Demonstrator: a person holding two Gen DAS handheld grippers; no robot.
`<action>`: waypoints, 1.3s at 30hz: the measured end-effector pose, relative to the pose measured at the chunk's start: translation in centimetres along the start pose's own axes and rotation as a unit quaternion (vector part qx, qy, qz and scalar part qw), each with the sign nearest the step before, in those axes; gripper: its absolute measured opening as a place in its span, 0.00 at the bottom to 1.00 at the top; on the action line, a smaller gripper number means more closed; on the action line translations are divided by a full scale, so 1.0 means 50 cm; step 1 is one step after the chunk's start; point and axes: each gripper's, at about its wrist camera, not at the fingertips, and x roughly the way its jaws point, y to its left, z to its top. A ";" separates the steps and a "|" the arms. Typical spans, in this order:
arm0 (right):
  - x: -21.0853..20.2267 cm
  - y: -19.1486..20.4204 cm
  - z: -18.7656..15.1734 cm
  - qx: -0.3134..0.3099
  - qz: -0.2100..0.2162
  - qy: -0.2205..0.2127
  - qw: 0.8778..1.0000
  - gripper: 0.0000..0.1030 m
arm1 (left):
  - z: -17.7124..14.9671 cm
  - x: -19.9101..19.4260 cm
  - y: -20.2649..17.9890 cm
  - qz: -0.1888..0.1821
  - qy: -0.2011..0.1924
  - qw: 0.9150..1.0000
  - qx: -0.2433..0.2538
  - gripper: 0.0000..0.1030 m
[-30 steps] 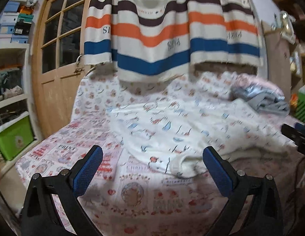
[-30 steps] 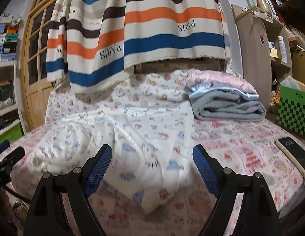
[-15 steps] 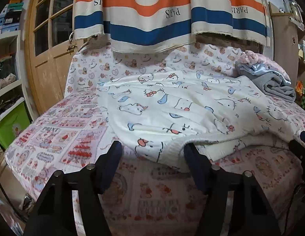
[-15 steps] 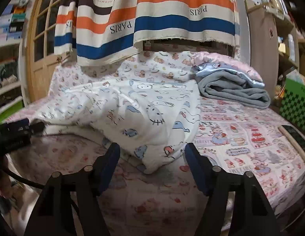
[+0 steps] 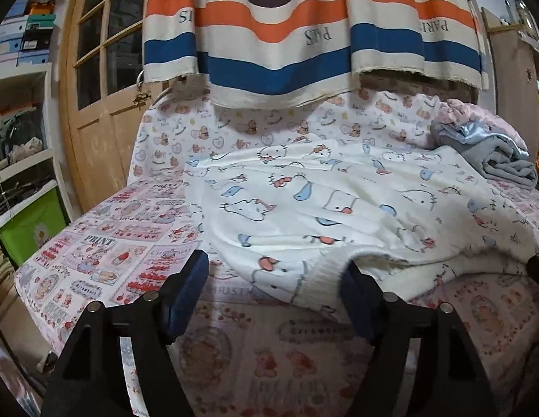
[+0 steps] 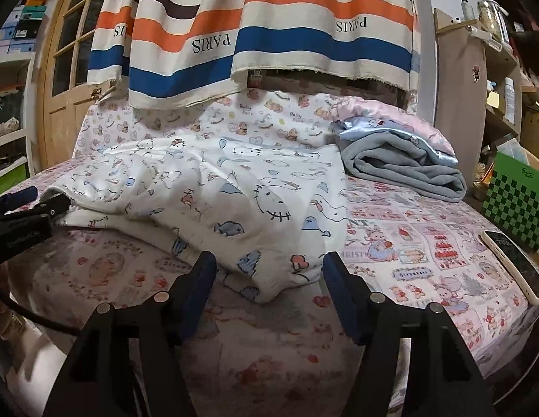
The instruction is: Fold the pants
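The bed (image 5: 106, 250), covered with a pink printed sheet, fills both views, with a striped curtain (image 5: 304, 34) hanging over its far end and a wooden door (image 5: 96, 104) at the far left. A folded grey blanket (image 6: 405, 166) sits at the far right, well apart from the work.

The pants (image 5: 304, 201), white with a cartoon print, lie crumpled across the middle of the bed. Their long axis appears to run from the far side toward the near edge, and the two near ends point at the two hands. A phone (image 6: 512, 264) lies on the sheet at the near right.

The left gripper (image 5: 274, 292) sits at the near left end of the pants. Its jaws have just been closing and then eased a little wider; they stand apart, with the ribbed hem between them. The right finger (image 5: 356, 299) seems to touch the cloth, while the left one stands clear, so there is no grip yet.

The right gripper (image 6: 269, 285) faces the near right end. Its jaws have narrowed within the last second and stand partly apart, straddling the drooping corner of cloth without pressing on it.

Each hand is nearest its own end, and the cloth lies straight ahead of both. The coming pinch likely depends on each pair of jaws sliding a little further over its hem.
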 end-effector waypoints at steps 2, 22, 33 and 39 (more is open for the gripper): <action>0.007 -0.008 0.000 0.004 -0.008 0.002 1.000 0.64 | 0.001 0.003 0.004 0.005 -0.001 1.000 -0.003 0.70; 0.015 -0.006 0.014 0.008 -0.026 0.012 1.000 0.64 | 0.015 -0.013 0.019 -0.010 -0.031 0.999 -0.013 0.62; 0.008 0.017 0.013 -0.015 0.006 0.023 1.000 0.64 | 0.048 -0.026 0.025 -0.005 -0.049 0.999 -0.013 0.62; 0.017 -0.005 0.012 0.010 0.015 0.037 0.999 0.64 | 0.065 -0.027 0.031 -0.014 -0.049 0.999 -0.019 0.62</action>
